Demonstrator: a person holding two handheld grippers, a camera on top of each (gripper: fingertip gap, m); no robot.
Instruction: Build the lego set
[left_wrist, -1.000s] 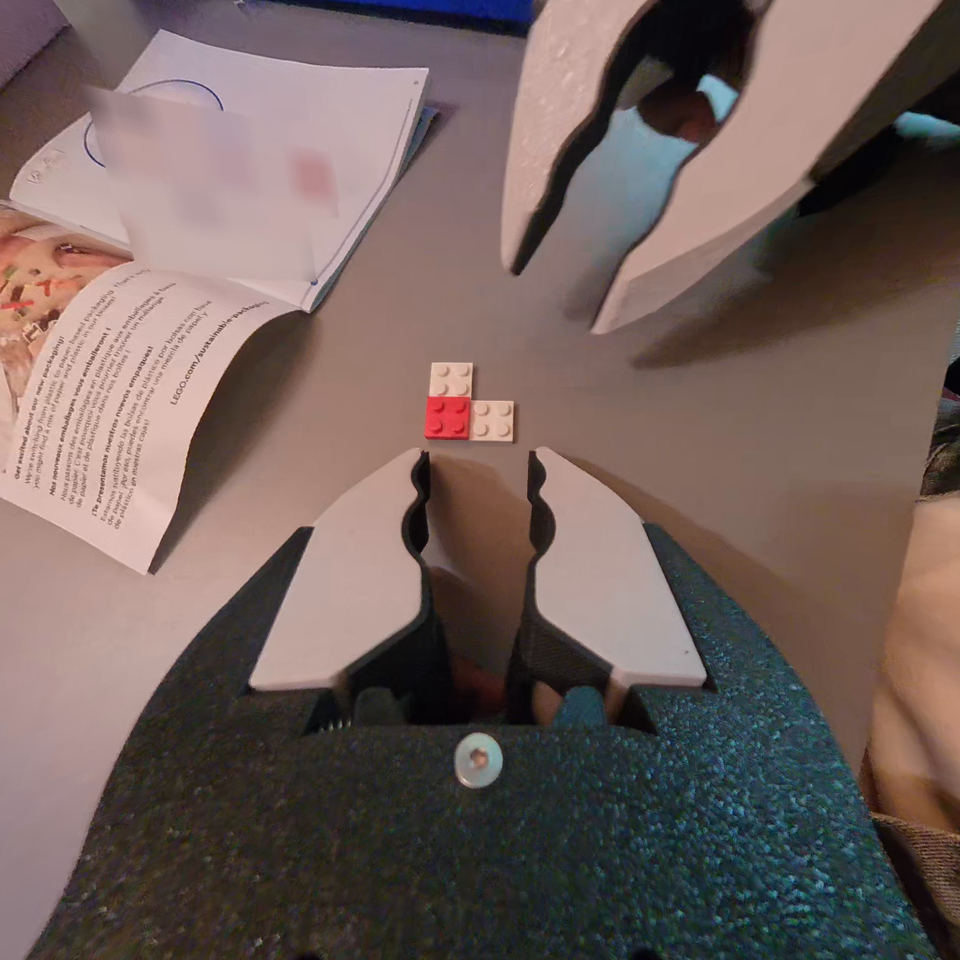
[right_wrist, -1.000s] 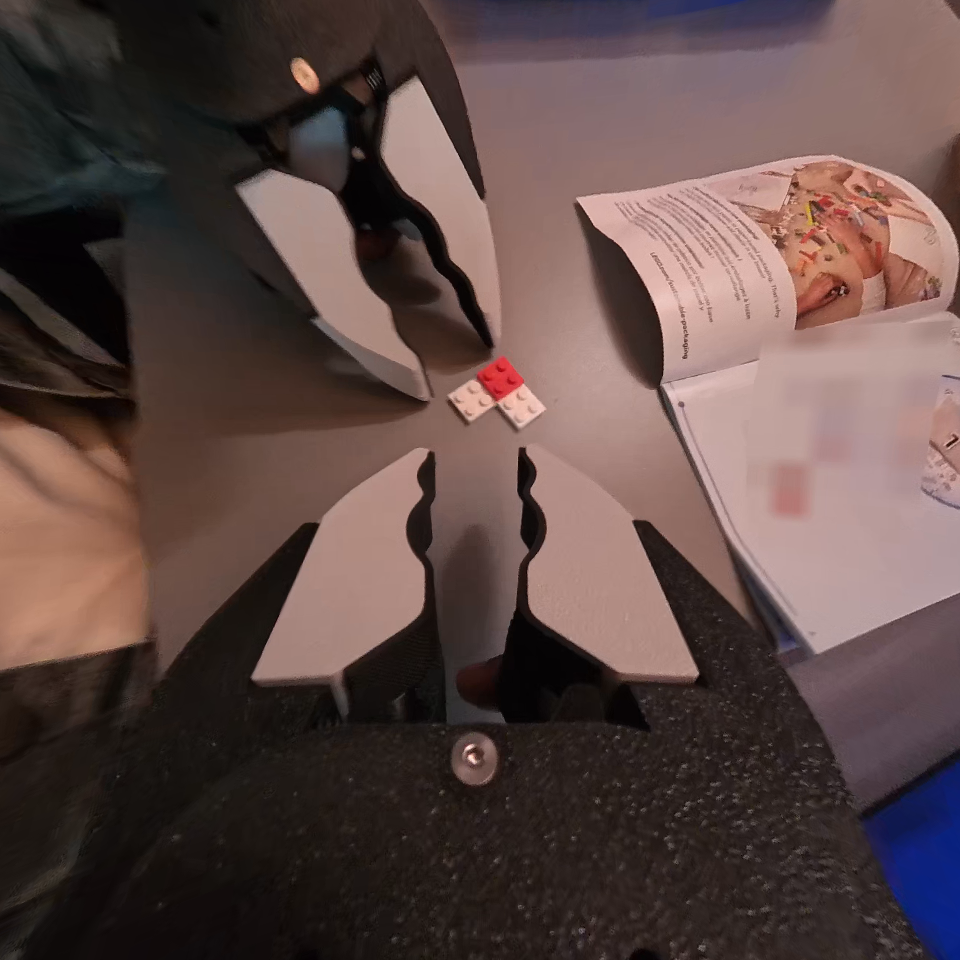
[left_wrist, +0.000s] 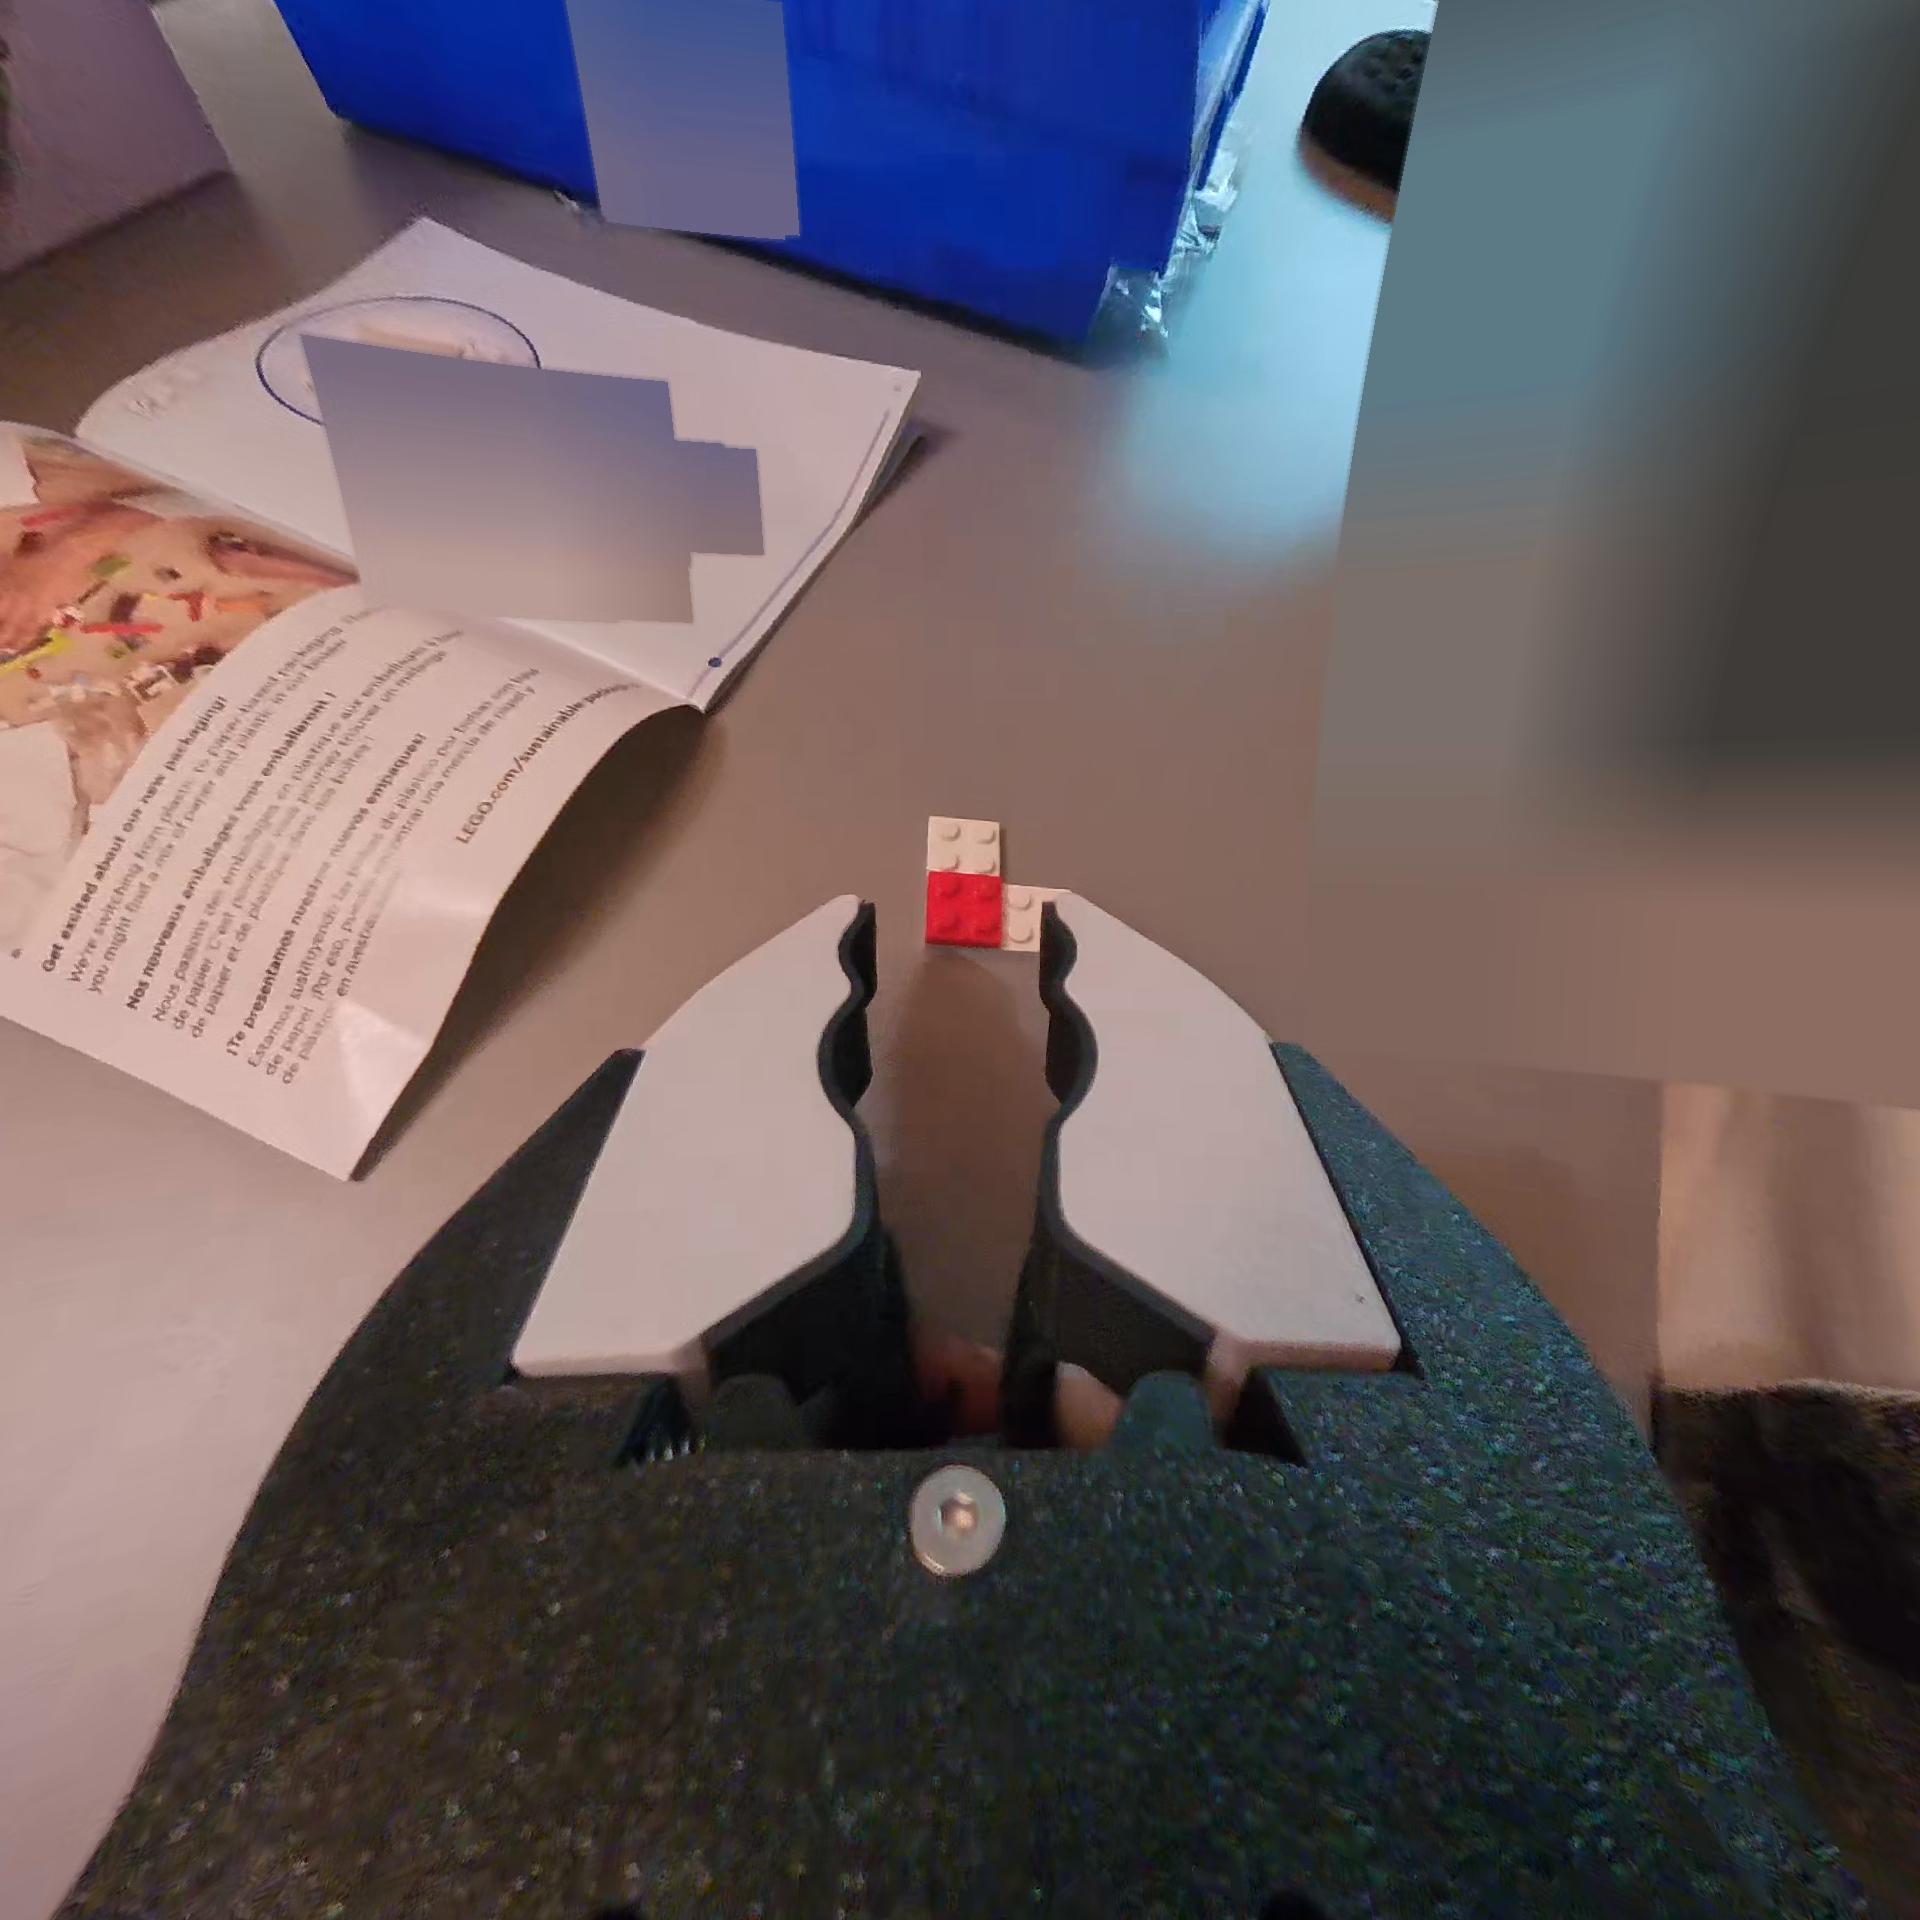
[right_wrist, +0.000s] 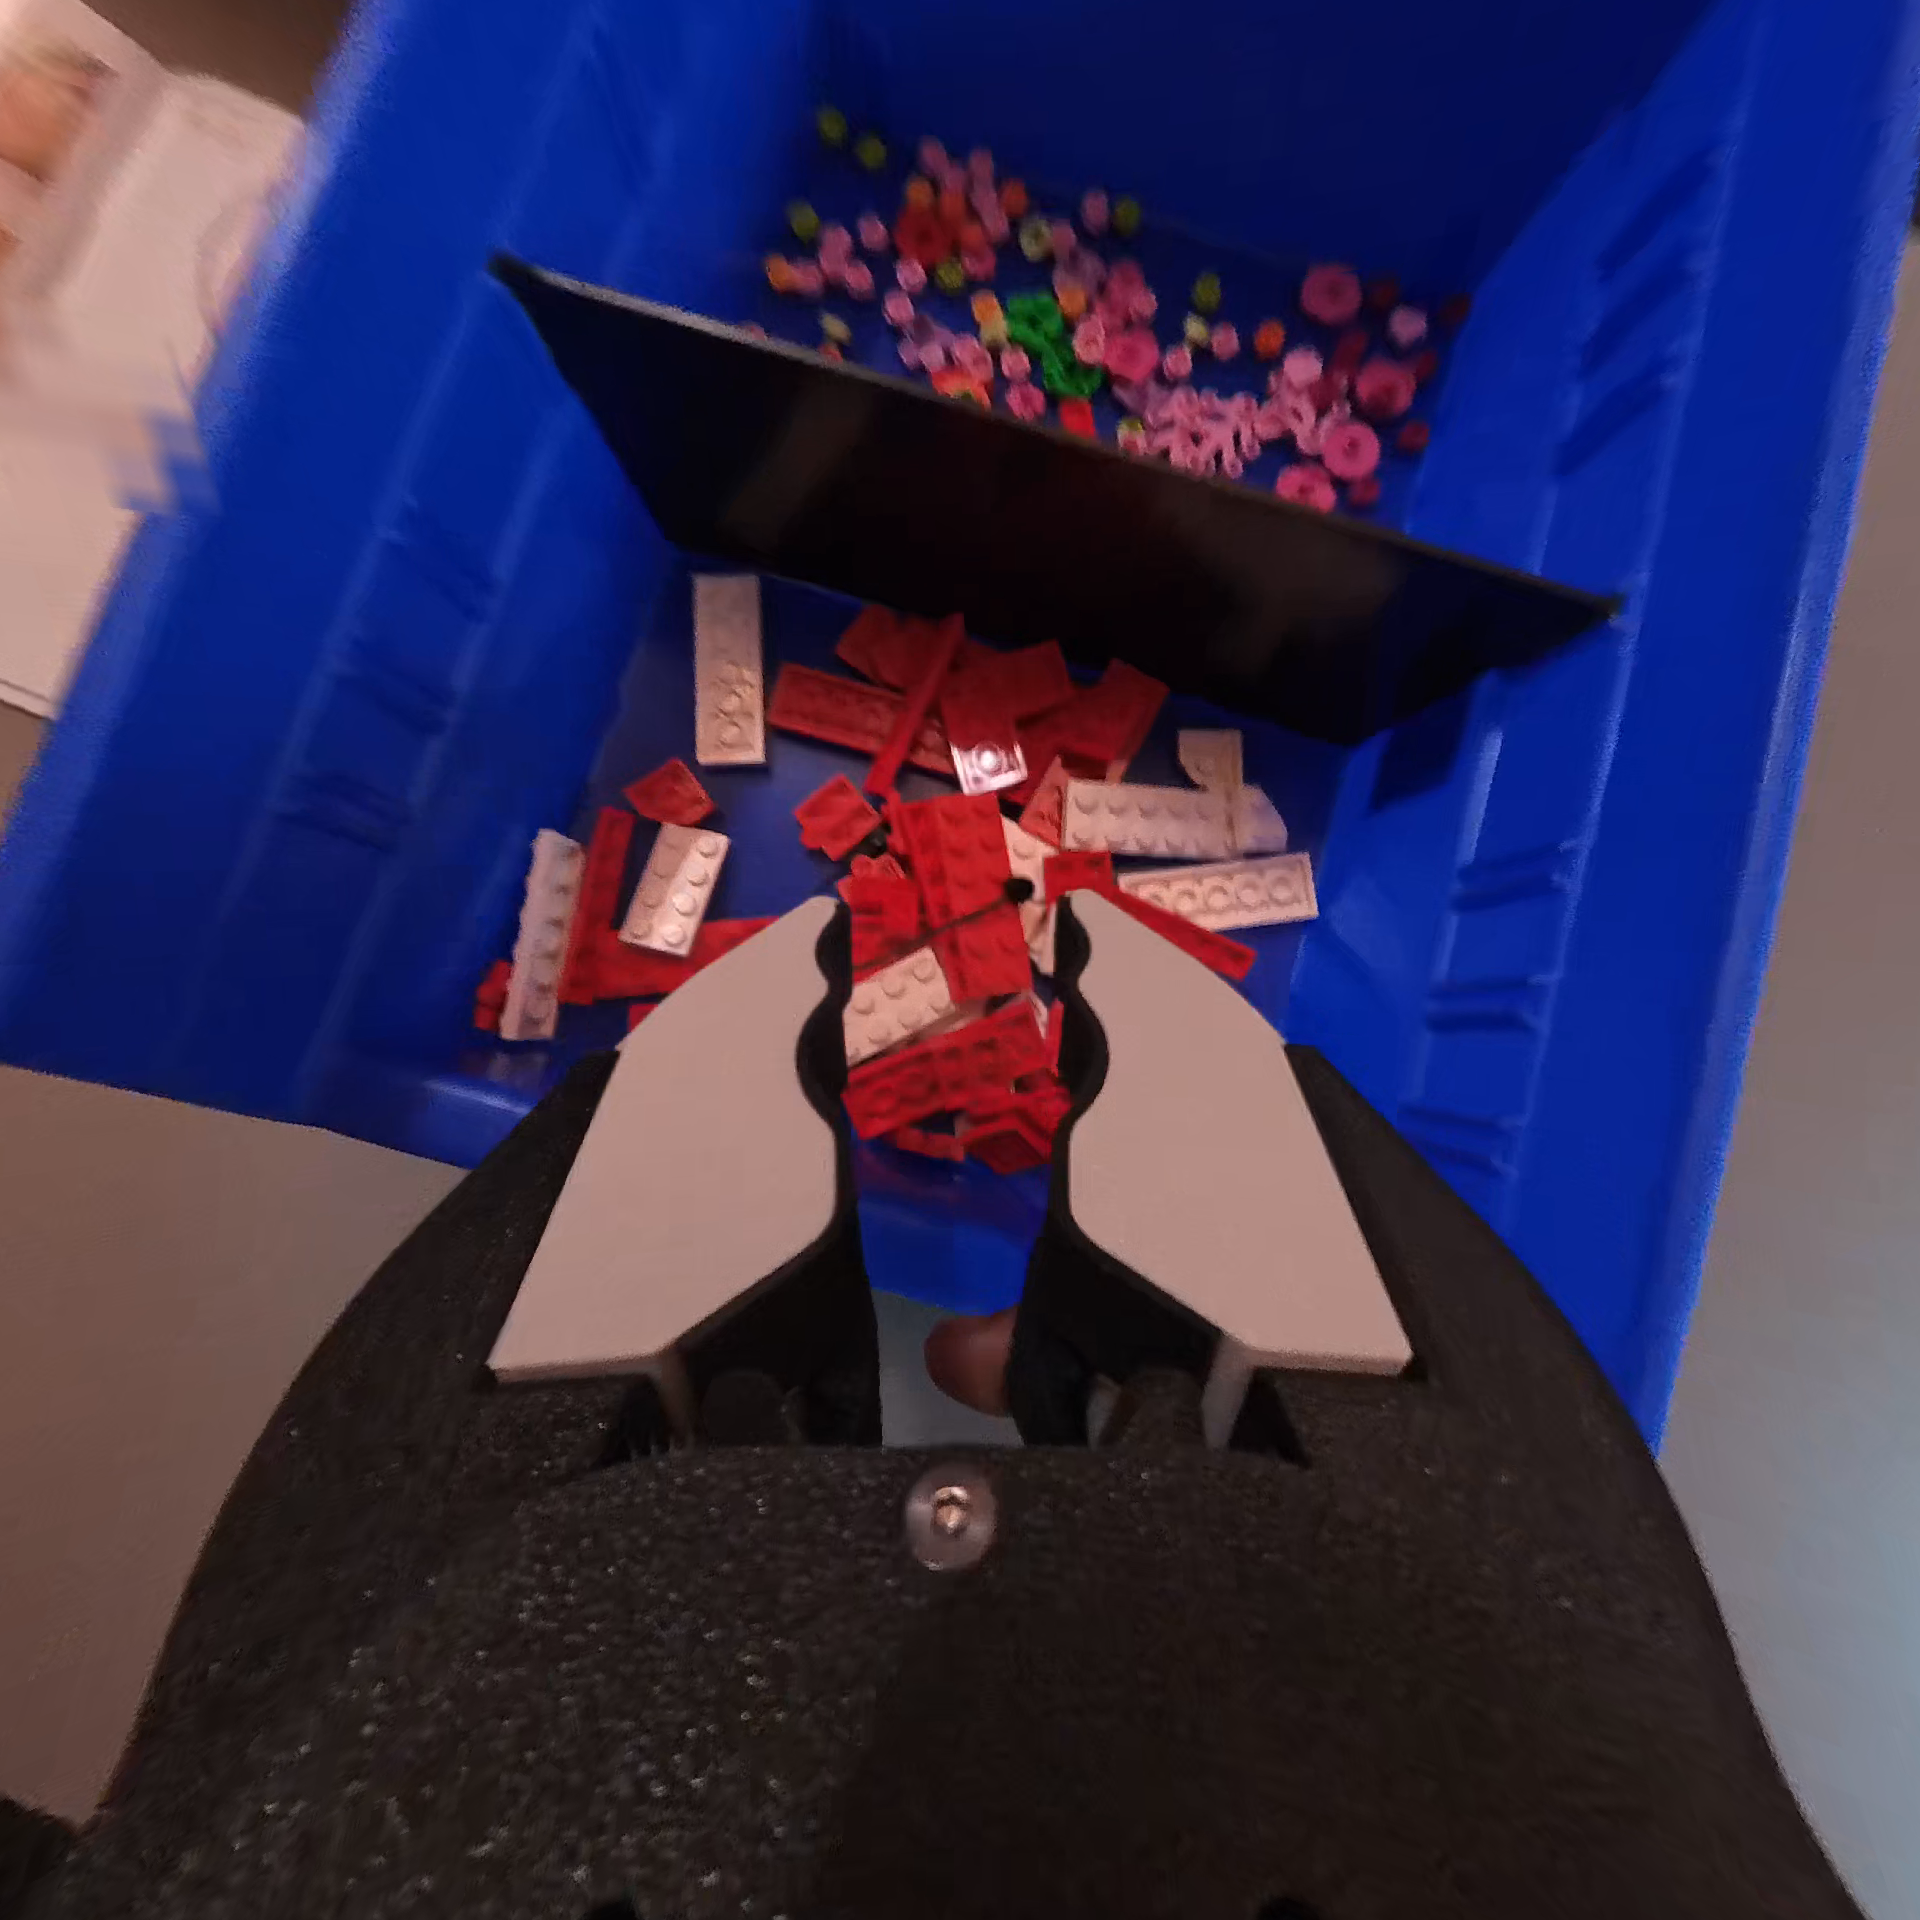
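Left gripper (left_wrist: 956, 914) sits low over the grey surface (left_wrist: 1091, 644), jaws parted and empty, tips just short of the small started assembly: a red 2x2 plate (left_wrist: 964, 911) with a white 2x2 plate (left_wrist: 964, 847) touching its far edge and another white plate (left_wrist: 1023, 916) at its right edge, partly hidden by the right fingertip. Judged: this gripper is parked here to guard or steady the assembly while the next piece is fetched. Open instruction booklet (left_wrist: 343, 727) lies to the left, pages facing up, presumably for reference. Right gripper (right_wrist: 951, 925) hangs above the blue bin (right_wrist: 364, 727), jaws apart, nothing held; view is motion-blurred. A black divider (right_wrist: 1039, 520) splits the bin: red and white plates (right_wrist: 966, 894) in the near compartment, small pink and mixed-colour pieces (right_wrist: 1143, 364) in the far one. Tips point at the near pile, so the next pick is likely a plate. Pieces overlap; a clean single grasp may be awkward.
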